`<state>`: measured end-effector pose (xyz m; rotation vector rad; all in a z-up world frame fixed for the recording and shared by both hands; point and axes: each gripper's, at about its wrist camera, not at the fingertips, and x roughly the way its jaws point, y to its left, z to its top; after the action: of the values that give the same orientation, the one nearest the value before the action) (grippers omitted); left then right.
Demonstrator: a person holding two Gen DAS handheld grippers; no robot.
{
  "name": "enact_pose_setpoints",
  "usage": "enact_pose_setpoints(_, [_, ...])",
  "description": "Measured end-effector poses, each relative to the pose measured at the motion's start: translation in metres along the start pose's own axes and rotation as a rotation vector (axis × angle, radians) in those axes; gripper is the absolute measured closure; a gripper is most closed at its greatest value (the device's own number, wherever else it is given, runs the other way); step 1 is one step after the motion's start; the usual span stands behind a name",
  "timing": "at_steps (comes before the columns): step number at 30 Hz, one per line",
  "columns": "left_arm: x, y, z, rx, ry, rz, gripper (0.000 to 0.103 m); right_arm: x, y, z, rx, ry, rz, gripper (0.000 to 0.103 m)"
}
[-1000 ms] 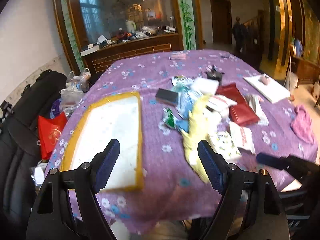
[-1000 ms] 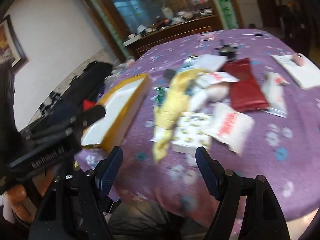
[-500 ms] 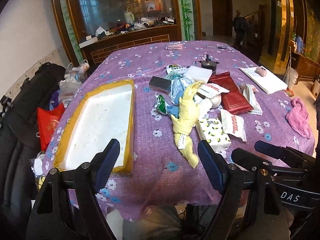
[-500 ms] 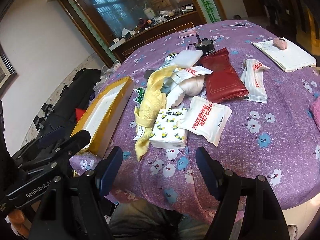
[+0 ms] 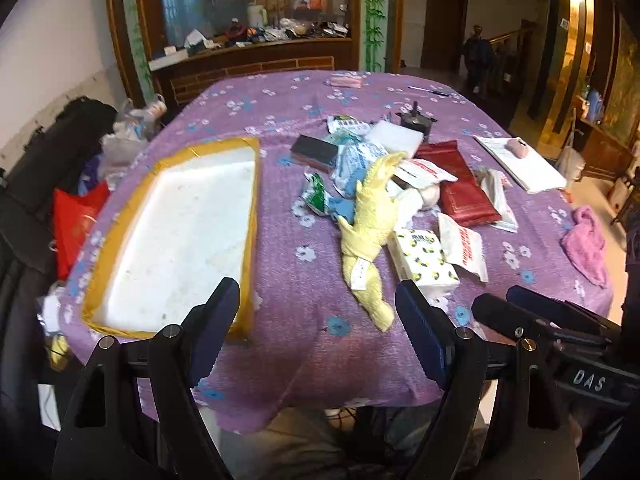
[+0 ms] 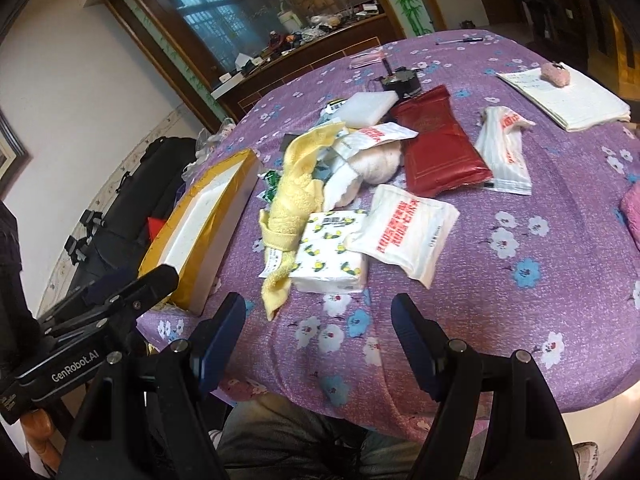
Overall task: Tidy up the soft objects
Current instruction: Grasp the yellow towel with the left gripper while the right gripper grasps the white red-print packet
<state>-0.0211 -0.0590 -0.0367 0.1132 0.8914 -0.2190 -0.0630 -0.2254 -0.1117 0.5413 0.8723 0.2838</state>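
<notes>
Both the left gripper [image 5: 318,322] and right gripper [image 6: 318,338] gape empty; a fuzzy yellow towel [image 6: 296,196] drapes at 12 o'clock beside a rectangular white foam tray [image 5: 180,236].

The letters "DAS" are showing in white on the black body of the right gripper [image 5: 576,364] where it is crossing the left wrist view, and "GenRobot.AI" is showing in white on the black body of the left gripper [image 6: 76,364] in the right wrist view. Red printed characters are running across the white pouch [image 6: 404,232], across the white sachet [image 6: 380,136] lying in the pile and along the long white packet [image 6: 506,152], but they are coming out too small and blurred to read.
</notes>
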Motion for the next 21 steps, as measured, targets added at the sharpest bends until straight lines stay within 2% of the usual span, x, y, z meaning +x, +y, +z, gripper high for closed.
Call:
enact_pose_setpoints(3, [0.005, 0.001, 0.000, 0.000, 0.001, -0.035, 0.022, 0.001, -0.010, 0.000, 0.032, 0.003, -0.004, 0.027])
enact_pose_setpoints(8, [0.021, -0.003, -0.003, 0.042, -0.005, -0.039, 0.022, 0.001, -0.017, 0.007, 0.055, 0.032, 0.030, 0.027])
enact_pose_setpoints(15, [0.055, -0.003, 0.009, 0.040, 0.021, -0.070, 0.022, 0.009, -0.037, 0.021, 0.059, -0.010, -0.027, 0.027])
enact_pose_setpoints(19, [0.074, -0.002, 0.021, 0.055, 0.054, -0.103, 0.022, 0.023, -0.052, 0.030, 0.122, -0.015, -0.019, 0.027])
enact_pose_setpoints(21, [0.076, -0.003, 0.026, 0.066, 0.045, -0.109, 0.022, 0.028, -0.052, 0.033, 0.124, -0.016, -0.008, 0.027])
